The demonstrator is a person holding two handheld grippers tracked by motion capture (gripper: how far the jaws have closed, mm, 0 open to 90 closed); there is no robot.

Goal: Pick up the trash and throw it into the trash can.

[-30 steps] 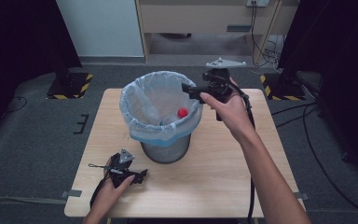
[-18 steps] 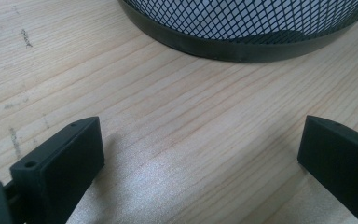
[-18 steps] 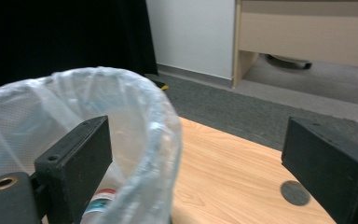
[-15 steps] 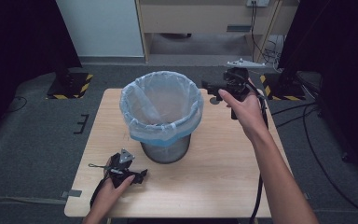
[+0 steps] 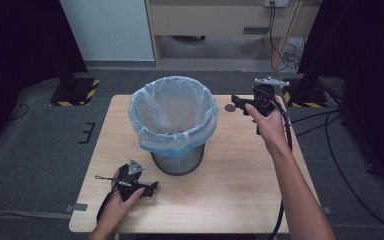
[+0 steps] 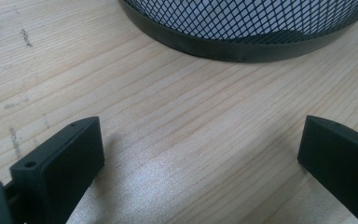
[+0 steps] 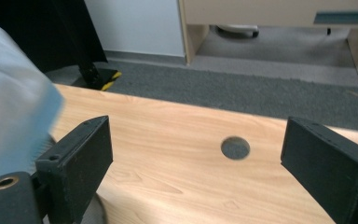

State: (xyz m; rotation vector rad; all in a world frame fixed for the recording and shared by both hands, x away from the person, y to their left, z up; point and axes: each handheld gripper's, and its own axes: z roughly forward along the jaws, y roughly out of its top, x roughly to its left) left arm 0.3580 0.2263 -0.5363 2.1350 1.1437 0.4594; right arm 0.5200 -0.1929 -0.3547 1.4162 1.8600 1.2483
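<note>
Since the earlier frames, right gripper [image 5: 241,104] has drawn back from over the bin's mouth to the table's 1 o'clock corner, and the red item once seen at the bin is out of sight now. Jaws spread wide, nothing between them; in the right gripper view they frame a round cable hole [image 7: 235,147] in the tabletop. Wastebasket [image 5: 176,159] stands mid-table: dark mesh wall, solid dark base band, lined with a pale translucent bag [image 5: 173,112] folded over the rim, blue-tinted at the hem. Left gripper [image 5: 147,188] rests low on the wooden table [image 5: 230,190] at 7 o'clock of the bin, held by the left hand [image 5: 117,207]. Its jaws also stand wide apart and empty, pointed at the basket's base just ahead.
</note>
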